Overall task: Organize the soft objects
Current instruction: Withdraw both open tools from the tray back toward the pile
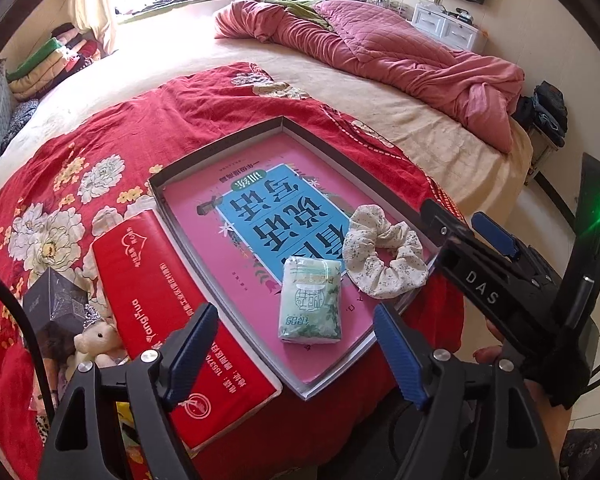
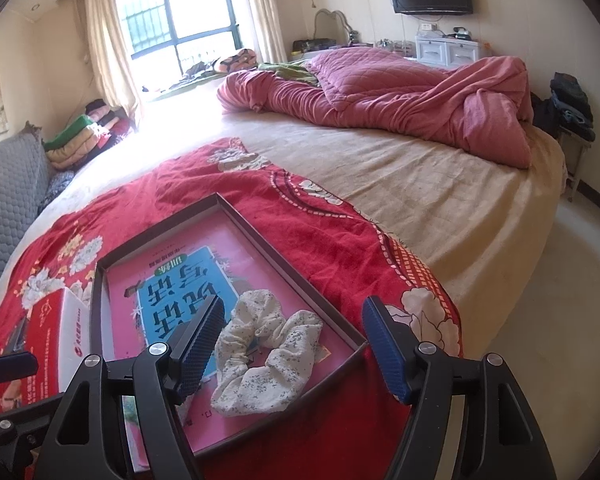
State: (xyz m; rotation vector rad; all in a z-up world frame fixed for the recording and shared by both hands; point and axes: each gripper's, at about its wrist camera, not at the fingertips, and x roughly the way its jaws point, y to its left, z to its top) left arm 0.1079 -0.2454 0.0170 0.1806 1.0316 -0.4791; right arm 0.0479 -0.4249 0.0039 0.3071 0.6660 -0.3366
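On the bed (image 2: 440,200), a red floral cloth (image 1: 204,108) covered the near part of the mattress, while a crumpled pink quilt (image 1: 400,52) lay well apart at the far side. A shallow grey tray (image 1: 220,142) sat on the cloth with a pink book (image 1: 204,220) lying flat inside it. Just beside the tray's left wall lay a red box (image 1: 156,288), and near that box's far side a small white plush toy (image 1: 96,340). Two soft things rested on the book: a cream floral scrunchie (image 2: 260,352) near the tray's right corner, and a green tissue pack (image 1: 310,300) just beside it, apart from it. The left gripper (image 1: 300,352) hung over the tissue pack, released, its fingers (image 1: 192,352) clear of it. The right gripper (image 2: 296,350) hovered over the scrunchie, jaws spread, gripping nothing.
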